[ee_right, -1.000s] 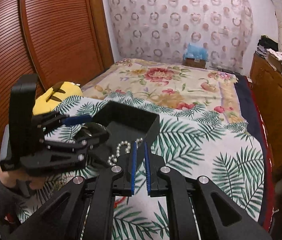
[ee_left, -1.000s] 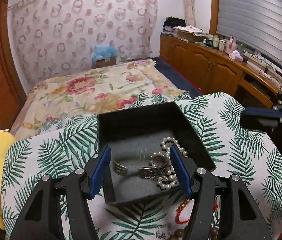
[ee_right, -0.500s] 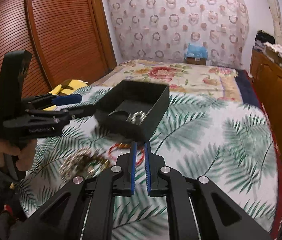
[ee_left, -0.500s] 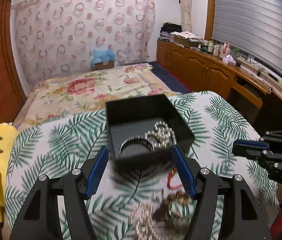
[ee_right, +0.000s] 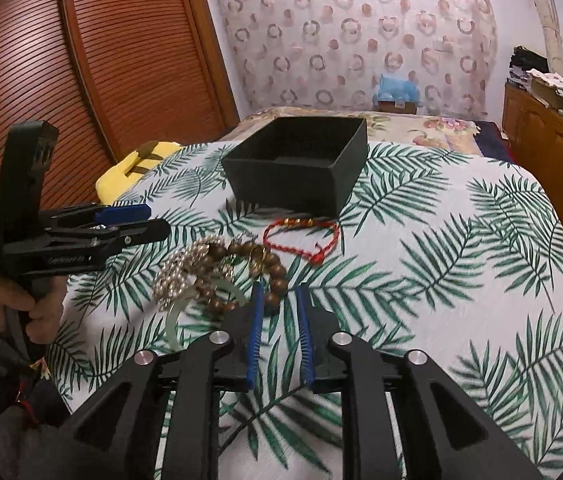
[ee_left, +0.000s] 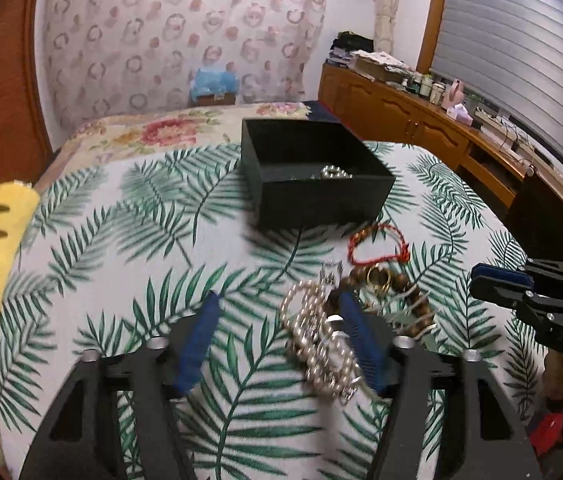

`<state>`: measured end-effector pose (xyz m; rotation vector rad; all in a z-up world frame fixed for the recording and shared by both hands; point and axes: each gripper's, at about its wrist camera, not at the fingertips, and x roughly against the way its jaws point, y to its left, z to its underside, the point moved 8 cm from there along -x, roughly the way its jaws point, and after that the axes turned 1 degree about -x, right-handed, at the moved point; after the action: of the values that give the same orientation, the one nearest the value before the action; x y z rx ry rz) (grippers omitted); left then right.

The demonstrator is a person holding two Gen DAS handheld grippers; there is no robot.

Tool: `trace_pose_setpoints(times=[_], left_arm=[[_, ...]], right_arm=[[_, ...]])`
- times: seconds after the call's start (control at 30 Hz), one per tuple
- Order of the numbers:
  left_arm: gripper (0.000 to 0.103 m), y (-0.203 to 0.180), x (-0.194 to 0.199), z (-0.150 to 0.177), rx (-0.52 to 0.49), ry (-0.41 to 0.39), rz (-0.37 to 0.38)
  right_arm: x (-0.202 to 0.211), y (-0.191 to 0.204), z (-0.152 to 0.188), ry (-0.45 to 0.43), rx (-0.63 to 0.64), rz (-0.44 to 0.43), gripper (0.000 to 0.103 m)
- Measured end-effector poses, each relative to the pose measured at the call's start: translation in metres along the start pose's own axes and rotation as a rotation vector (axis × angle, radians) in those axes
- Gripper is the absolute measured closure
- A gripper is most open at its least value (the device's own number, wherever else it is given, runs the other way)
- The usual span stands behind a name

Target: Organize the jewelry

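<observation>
Matt black box (ee_left: 313, 184), glossy pearls (ee_left: 317, 344)

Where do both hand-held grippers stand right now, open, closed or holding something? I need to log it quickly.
Left hand-held gripper: open, jaws just closing somewhat, holding nothing.
Right hand-held gripper: slightly open, jaws just opening, holding nothing.

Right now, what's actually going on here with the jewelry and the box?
A person holds a gripper in each hand over a leaf-print cover. A black box already holds some pearls. The rest sits in a tangled pile: a pearl strand, brown bead bracelet and red cord bracelet. The left gripper, closing, and the right gripper, opening, hold nothing.
</observation>
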<state>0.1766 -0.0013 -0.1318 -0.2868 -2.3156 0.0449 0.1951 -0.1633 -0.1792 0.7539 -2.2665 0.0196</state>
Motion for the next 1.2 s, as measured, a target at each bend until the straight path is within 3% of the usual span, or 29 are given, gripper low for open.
trace_pose_setpoints(times=[0.13, 0.4, 0.5, 0.57, 0.77, 0.93, 1.03, 1.2], left_arm=[[0.067, 0.009, -0.01, 0.004, 0.039, 0.037, 0.032], [0.069, 0.007, -0.039, -0.002, -0.017, 0.138, 0.057], [0.069, 0.004, -0.048, -0.004, -0.057, 0.166, 0.047], [0.075, 0.003, -0.053, -0.005, -0.077, 0.184, 0.04], [0.076, -0.005, -0.061, -0.011, -0.178, 0.22, -0.001], [0.078, -0.011, -0.062, -0.012, -0.224, 0.224, 0.001], [0.099, -0.014, -0.061, -0.01, -0.237, 0.215, 0.014], [0.099, -0.008, -0.055, -0.011, -0.216, 0.186, -0.01]], right_arm=[[-0.001, 0.006, 0.008, 0.009, 0.01, 0.002, 0.084], [-0.001, 0.013, 0.003, 0.007, 0.035, -0.001, 0.084], [-0.003, 0.014, 0.003, 0.009, 0.034, 0.001, 0.084], [-0.002, 0.013, 0.003, 0.009, 0.032, 0.0, 0.084], [-0.002, 0.012, 0.004, 0.008, 0.031, -0.001, 0.084], [-0.002, 0.011, 0.005, 0.009, 0.027, -0.002, 0.084], [-0.003, 0.01, 0.006, 0.013, 0.025, -0.004, 0.084], [-0.003, 0.012, 0.006, 0.015, 0.03, -0.006, 0.084]])
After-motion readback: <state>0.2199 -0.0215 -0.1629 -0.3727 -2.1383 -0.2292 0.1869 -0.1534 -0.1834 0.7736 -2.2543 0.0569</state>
